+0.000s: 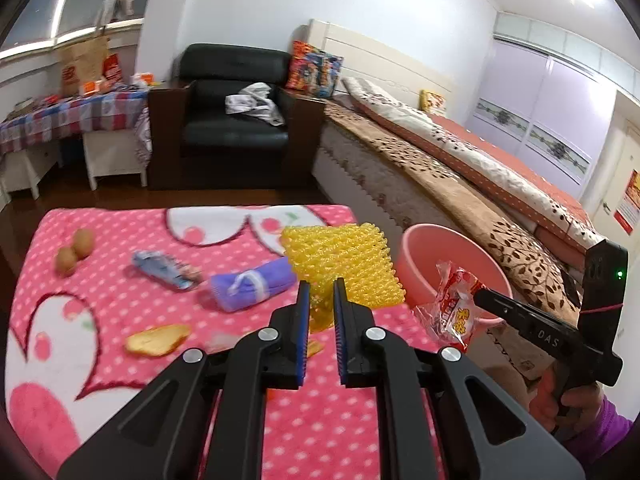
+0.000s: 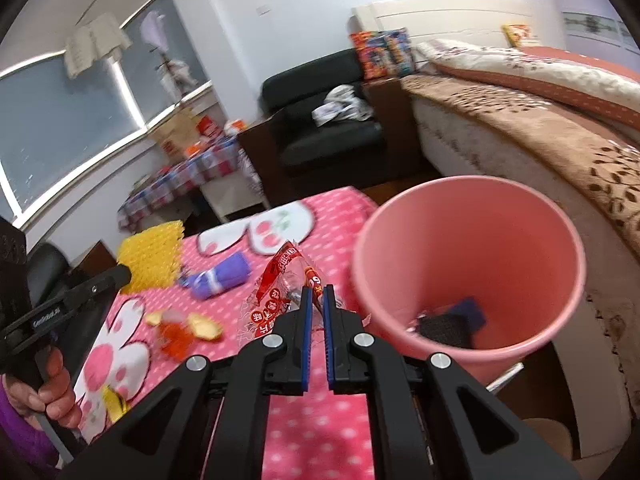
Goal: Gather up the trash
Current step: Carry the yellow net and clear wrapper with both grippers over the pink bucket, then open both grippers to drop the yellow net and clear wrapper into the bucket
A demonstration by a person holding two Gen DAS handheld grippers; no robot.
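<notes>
Both sets of fingers are clenched on trash. Right gripper [image 2: 318, 294] pinches a red-and-clear snack wrapper [image 2: 280, 280], held just beside the pink bucket [image 2: 560, 280], short of its rim. Left gripper [image 1: 322, 286] grips yellow bubble wrap [image 1: 344, 260], near the bucket's far side. Bucket already holds dark scraps [image 2: 448, 326]. Purple cloth roll [image 1: 252, 284] and bread slice [image 1: 158, 340] lie on the pink blanket [image 1: 120, 300], well apart from the bucket.

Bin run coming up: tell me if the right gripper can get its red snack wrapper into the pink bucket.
Probably yes: the right gripper is shut on the red snack wrapper, and the pink bucket sits open-topped just beside it, nothing between.
</notes>
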